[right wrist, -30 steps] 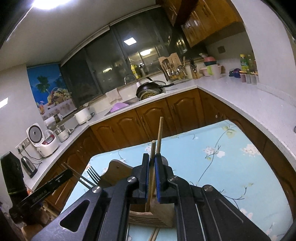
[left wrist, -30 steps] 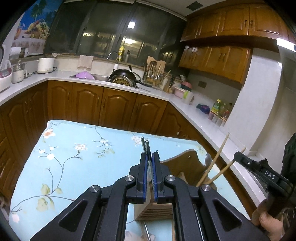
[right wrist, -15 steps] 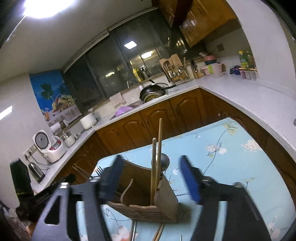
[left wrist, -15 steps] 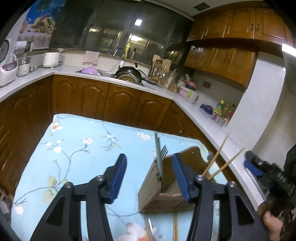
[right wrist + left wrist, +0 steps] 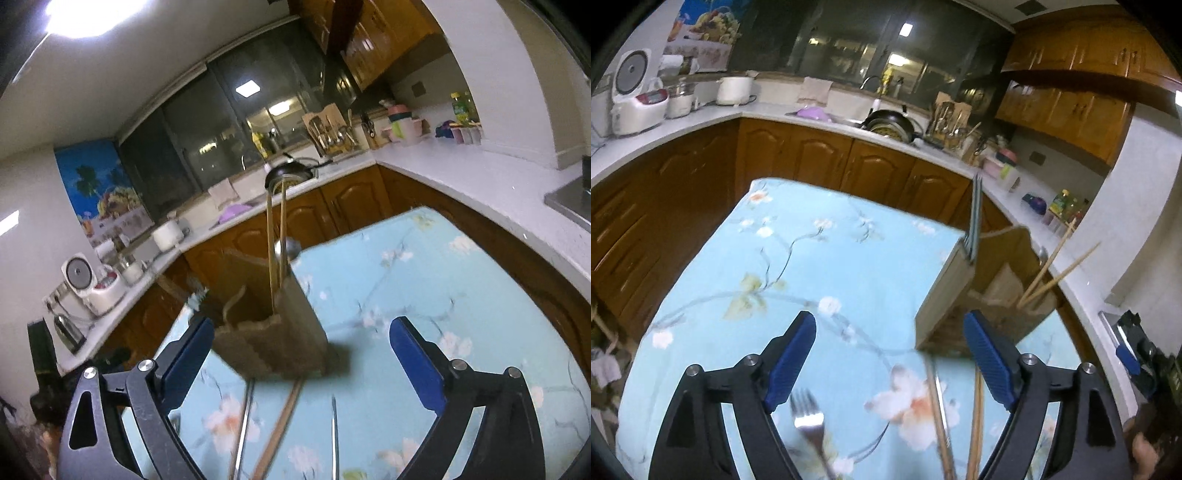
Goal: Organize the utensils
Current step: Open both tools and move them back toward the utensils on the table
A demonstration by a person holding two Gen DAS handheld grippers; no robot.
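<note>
A wooden utensil holder (image 5: 945, 291) stands on the blue floral tablecloth (image 5: 798, 266). Forks (image 5: 975, 218) stand in its near compartment and a pair of chopsticks (image 5: 1052, 266) in the far one. My left gripper (image 5: 890, 354) is open and empty, above the cloth, short of the holder. A loose fork (image 5: 810, 424) and loose chopsticks (image 5: 975, 417) lie on the cloth below it. In the right wrist view the holder (image 5: 273, 332) shows with the chopsticks (image 5: 277, 240) and a spoon (image 5: 288, 247) upright. My right gripper (image 5: 299, 354) is open and empty. Loose utensils (image 5: 280, 421) lie below it.
Wooden cabinets and a white counter (image 5: 820, 125) wrap around the table, with a pan (image 5: 890, 125), rice cookers (image 5: 639, 103) and a knife block (image 5: 949, 118). The right gripper shows at the right edge of the left wrist view (image 5: 1137, 354).
Both grippers opened, letting go of the forks and the chopsticks, which now stand in the holder. Both have drawn back from the holder, and loose utensils on the cloth have come into view.
</note>
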